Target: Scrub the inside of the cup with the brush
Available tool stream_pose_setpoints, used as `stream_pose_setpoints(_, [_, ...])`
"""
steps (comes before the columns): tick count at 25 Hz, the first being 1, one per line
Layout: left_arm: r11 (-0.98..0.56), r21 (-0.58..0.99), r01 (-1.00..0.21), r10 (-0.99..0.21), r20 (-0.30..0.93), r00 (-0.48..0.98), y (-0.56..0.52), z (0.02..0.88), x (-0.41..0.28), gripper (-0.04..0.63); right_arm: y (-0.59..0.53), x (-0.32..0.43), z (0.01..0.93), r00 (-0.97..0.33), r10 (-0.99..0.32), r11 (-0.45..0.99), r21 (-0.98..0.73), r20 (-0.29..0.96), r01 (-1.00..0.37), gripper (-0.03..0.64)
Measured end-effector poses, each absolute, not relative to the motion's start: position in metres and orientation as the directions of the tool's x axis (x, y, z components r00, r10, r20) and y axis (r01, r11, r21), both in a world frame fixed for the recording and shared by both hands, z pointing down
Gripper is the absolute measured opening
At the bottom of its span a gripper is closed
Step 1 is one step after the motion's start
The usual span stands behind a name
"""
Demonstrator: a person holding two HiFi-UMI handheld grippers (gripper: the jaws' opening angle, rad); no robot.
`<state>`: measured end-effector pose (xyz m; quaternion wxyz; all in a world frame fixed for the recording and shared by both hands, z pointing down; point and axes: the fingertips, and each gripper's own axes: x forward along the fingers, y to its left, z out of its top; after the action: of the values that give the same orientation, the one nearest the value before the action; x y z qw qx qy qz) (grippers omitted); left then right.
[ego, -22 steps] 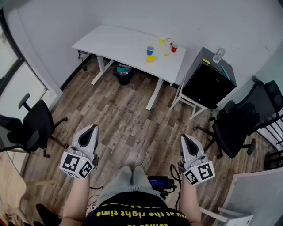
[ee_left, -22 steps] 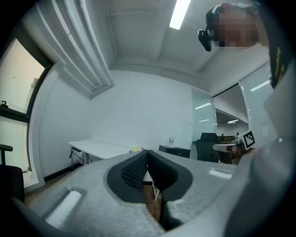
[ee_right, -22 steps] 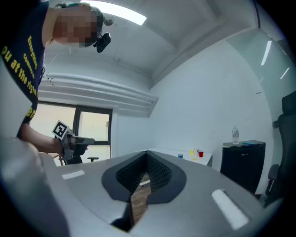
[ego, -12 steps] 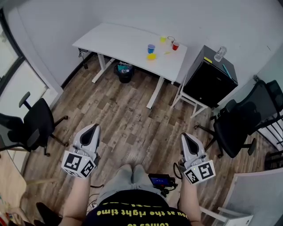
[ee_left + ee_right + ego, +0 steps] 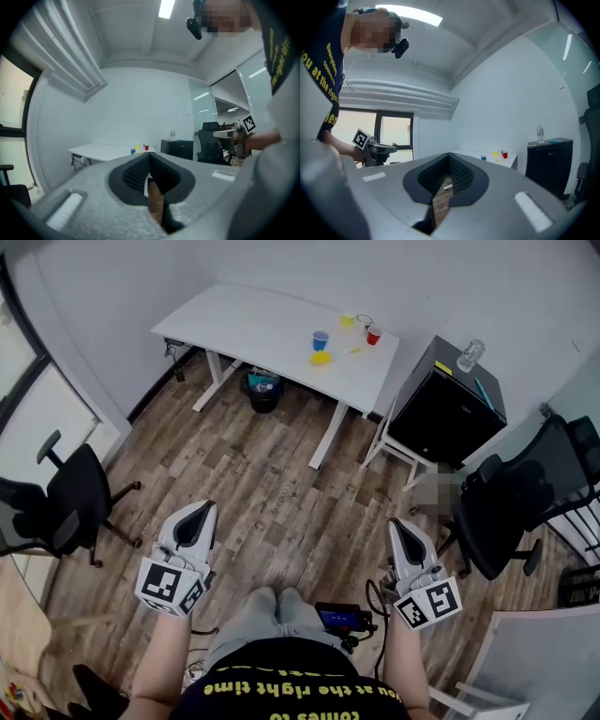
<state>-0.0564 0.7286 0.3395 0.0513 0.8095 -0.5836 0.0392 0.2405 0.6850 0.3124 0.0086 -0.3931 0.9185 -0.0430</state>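
Note:
Far ahead stands a white table (image 5: pixel 253 329) with a blue cup (image 5: pixel 321 340), a red cup (image 5: pixel 374 336), a clear cup (image 5: pixel 363 322), a small yellow cup (image 5: pixel 345 322) and a flat yellow item (image 5: pixel 321 359). I cannot make out a brush at this distance. My left gripper (image 5: pixel 199 514) and right gripper (image 5: pixel 402 527) are held at waist height over the wooden floor, well short of the table. Both are shut with nothing between the jaws. The cups show small beyond the jaws, around the blue cup (image 5: pixel 133 151) and the red cup (image 5: pixel 505 154).
A black cabinet (image 5: pixel 445 404) with a water bottle (image 5: pixel 466 354) stands right of the table. Black office chairs stand at the right (image 5: pixel 525 493) and at the left (image 5: pixel 70 502). A bin (image 5: pixel 263 395) sits under the table. Wooden floor lies between me and the table.
The view has shifted slightly, and both grippers sit a little lower in the picture. They stay shut and empty. Nothing on the table has moved.

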Motion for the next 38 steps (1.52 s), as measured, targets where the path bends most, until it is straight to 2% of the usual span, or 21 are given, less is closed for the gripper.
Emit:
stream_pose_setpoints(5, [-0.296, 0.04, -0.954, -0.947, 0.122, 0.299, 0.709, 0.344, -0.053, 0.0, 0.665, 0.246, 0.31, -0.733, -0.679, 0.729, -0.173, -0.052, -0.663, 0.005])
stream_pose_setpoints(19, [-0.274, 0.062, -0.96, -0.95, 0.139, 0.281, 0.638, 0.359, -0.054, 0.0, 0.587, 0.239, 0.329, -0.767, -0.642, 0.754, -0.201, -0.018, -0.626, 0.005])
stream_pose_setpoints(28, [-0.338, 0.05, -0.94, -0.932, 0.12, 0.342, 0.526, 0.362, -0.064, 0.0, 0.501, 0.233, 0.335, -0.722, -0.692, 0.708, -0.203, -0.01, -0.676, 0.005])
stream_pose_setpoints(38, [-0.376, 0.063, -0.924, -0.919, 0.104, 0.381, 0.397, 0.35, -0.106, 0.0, 0.389, 0.18, 0.32, -0.712, -0.702, 0.704, -0.187, -0.037, -0.685, 0.005])
